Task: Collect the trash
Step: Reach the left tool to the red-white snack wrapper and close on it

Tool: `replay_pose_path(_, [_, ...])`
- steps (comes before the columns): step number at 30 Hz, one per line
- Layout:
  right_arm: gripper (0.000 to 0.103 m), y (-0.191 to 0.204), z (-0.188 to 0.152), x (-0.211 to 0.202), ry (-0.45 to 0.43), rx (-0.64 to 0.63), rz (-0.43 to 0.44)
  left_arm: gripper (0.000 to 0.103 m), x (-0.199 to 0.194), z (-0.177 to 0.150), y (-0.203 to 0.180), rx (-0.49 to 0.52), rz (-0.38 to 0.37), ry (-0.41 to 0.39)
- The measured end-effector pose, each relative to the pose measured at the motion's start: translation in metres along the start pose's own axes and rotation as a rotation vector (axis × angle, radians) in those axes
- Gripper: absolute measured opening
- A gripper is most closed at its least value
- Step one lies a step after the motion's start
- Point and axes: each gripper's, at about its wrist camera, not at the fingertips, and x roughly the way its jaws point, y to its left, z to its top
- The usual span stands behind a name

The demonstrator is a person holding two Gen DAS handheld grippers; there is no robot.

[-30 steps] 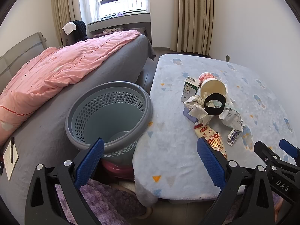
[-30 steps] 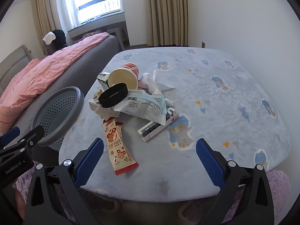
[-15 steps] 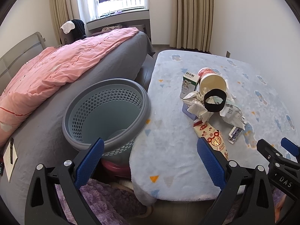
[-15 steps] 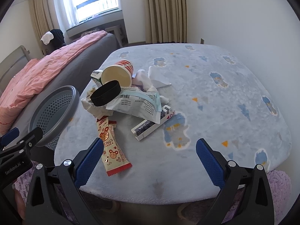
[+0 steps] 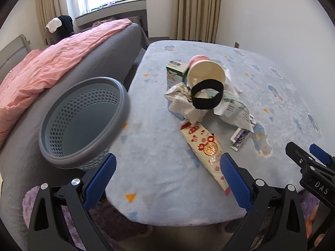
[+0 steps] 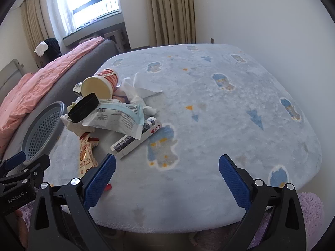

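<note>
A pile of trash lies on the blue-covered table point(image 5: 159, 167): a tipped paper cup point(image 5: 206, 73), a black ring point(image 5: 207, 96), crumpled paper point(image 5: 180, 102), a printed bag point(image 5: 234, 108), a red-and-cream snack wrapper point(image 5: 207, 148), a small carton point(image 5: 175, 71) and a playing-card box point(image 6: 136, 140). A grey perforated bin point(image 5: 83, 121) stands left of the table. My left gripper point(image 5: 167, 179) is open and empty over the table's near edge, its right finger by the wrapper's end. My right gripper point(image 6: 166, 179) is open and empty, right of the pile point(image 6: 104, 108).
A bed with a pink quilt point(image 5: 52, 71) runs along the left behind the bin. A white wall point(image 6: 261, 21) borders the table on the right. A purple rug point(image 5: 41, 198) lies on the floor below. Curtains and a window are at the back.
Both grippers have moved forward and closer over the table toward the trash pile. Both stay open. The trash has not moved.
</note>
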Motion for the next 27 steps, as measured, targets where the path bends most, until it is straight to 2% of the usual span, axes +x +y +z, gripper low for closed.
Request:
replay_pose_path(6, [0.097,-0.026,-0.002,0.010,0.012,0.053,-0.011,0.095,0.025,-0.001,-0.023,-0.015,-0.056,0.052])
replay_pose_path(9, [0.097,-0.038,-0.003,0.016,0.019,0.083,-0.006,0.095,0.035,-0.001,-0.033,-0.013,-0.059,0.067])
replay_pose_path(20, [0.097,-0.052,-0.005,0.034,0.048,0.125,0.015,0.094,0.072,0.000,-0.044,-0.034,-0.005,0.125])
replay_pose_path(25, [0.097,-0.049,-0.007,0.039,0.058,0.117,0.023,0.094,0.079,-0.002,-0.045,-0.031,0.013,0.123])
replay_pose_path(27, [0.097,-0.048,-0.008,0.039,0.058,0.115,0.024,0.091,0.079,-0.002,-0.045,-0.020,0.016,0.111])
